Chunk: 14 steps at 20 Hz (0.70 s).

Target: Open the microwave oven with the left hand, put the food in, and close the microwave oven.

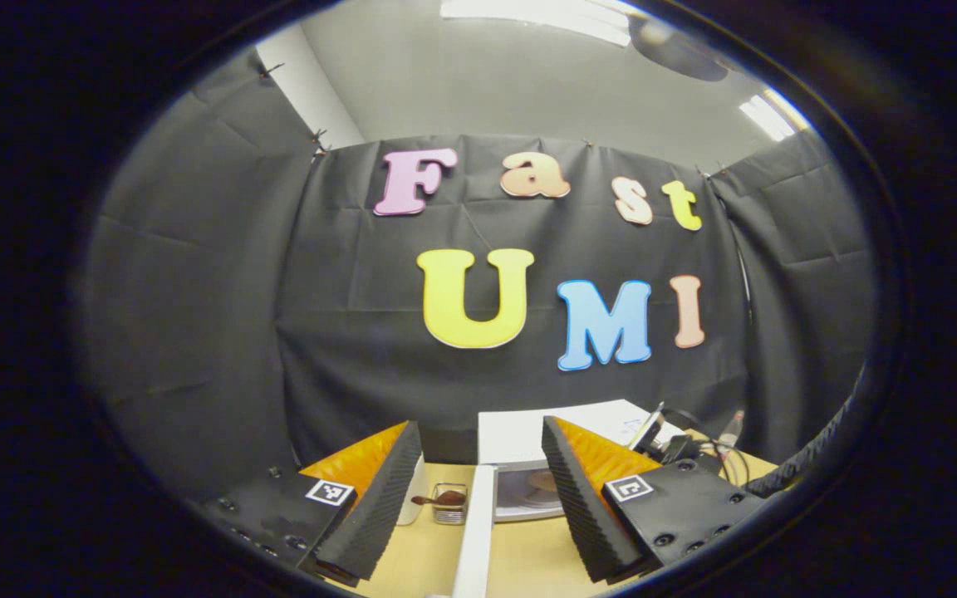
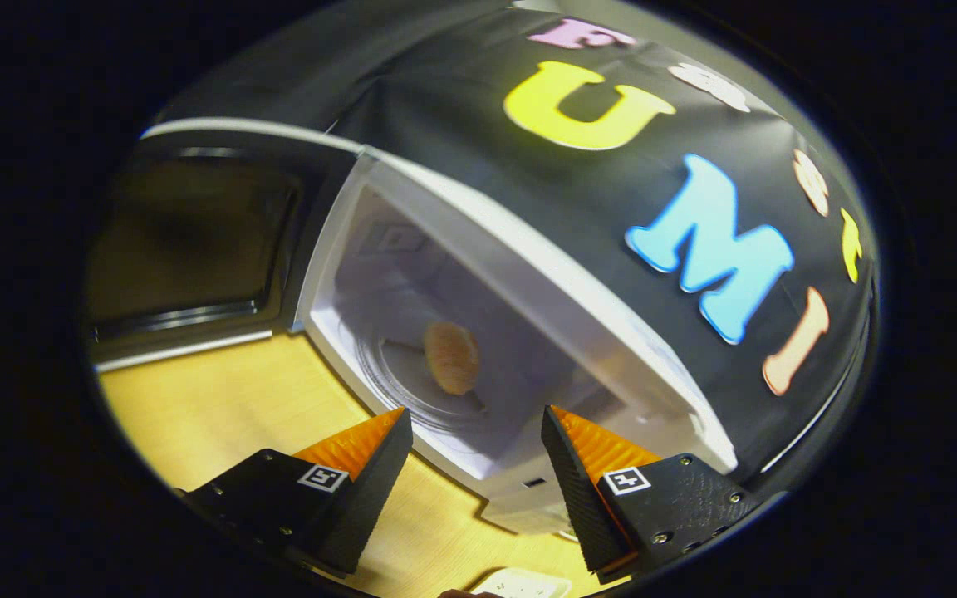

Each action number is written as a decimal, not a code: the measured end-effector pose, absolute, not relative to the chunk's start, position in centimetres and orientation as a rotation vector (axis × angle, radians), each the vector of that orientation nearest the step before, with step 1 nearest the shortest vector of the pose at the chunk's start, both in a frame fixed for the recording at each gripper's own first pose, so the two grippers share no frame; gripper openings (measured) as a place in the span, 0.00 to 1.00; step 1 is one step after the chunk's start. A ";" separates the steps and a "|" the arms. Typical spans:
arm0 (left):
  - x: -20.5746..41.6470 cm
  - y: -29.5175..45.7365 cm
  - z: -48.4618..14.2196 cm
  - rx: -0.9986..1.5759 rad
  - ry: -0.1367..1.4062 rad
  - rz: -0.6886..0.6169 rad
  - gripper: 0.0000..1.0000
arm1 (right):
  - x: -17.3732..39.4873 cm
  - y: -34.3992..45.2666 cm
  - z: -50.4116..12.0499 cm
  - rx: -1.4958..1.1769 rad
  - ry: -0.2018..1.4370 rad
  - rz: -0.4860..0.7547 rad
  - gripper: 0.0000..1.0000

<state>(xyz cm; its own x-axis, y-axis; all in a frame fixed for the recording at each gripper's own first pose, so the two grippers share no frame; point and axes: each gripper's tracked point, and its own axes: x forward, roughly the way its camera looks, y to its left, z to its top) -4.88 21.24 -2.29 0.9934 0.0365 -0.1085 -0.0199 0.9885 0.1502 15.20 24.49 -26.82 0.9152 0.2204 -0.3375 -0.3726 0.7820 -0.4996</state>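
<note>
Microwave (image 2: 528, 274) door (image 2: 188, 249) swung wide; food (image 2: 451, 357) sits on the turntable inside. Both grippers, left (image 1: 481, 498) and right (image 2: 476, 482), spread apart, holding nothing. Door edge (image 1: 476, 531) between left fingers, contact unclear. Wooden table (image 2: 221, 415).

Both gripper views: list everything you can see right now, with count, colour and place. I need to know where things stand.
Microwave oven: one, white, on the table, cavity facing the right gripper.
Microwave door: one, dark window, swung open to the left in the right gripper view; seen edge-on in the left gripper view.
Food: one, orange-tan round piece, on the turntable inside the cavity.
Table: one, light wood.
Small container: one, clear with brown contents, on the table left of the door edge.
Cables: dark bundle, right of the oven.
Left gripper: open, holding nothing.
Right gripper: open, holding nothing, before the cavity.
</note>
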 end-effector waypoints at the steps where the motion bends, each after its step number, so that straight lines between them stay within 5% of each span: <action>1: -4.6 21.1 -2.7 0.157 0.114 0.008 0.95 | 14.0 23.5 -24.8 -0.523 0.252 0.293 0.96; 6: -3.8 19.0 -3.8 0.116 0.117 -0.080 0.95 | 8.1 17.6 -15.7 -0.272 0.117 0.134 0.95; 14: -4.3 17.7 -3.5 0.104 0.102 -0.103 0.94 | 0.4 14.4 -8.1 -0.069 0.061 0.083 0.95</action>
<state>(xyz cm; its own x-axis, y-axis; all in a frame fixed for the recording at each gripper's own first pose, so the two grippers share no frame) -4.34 17.70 -3.52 0.9895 -0.0973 -0.1065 0.1079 0.9893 0.0979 0.44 14.44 -8.11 0.9947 0.0805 -0.0640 -0.0847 0.9942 -0.0661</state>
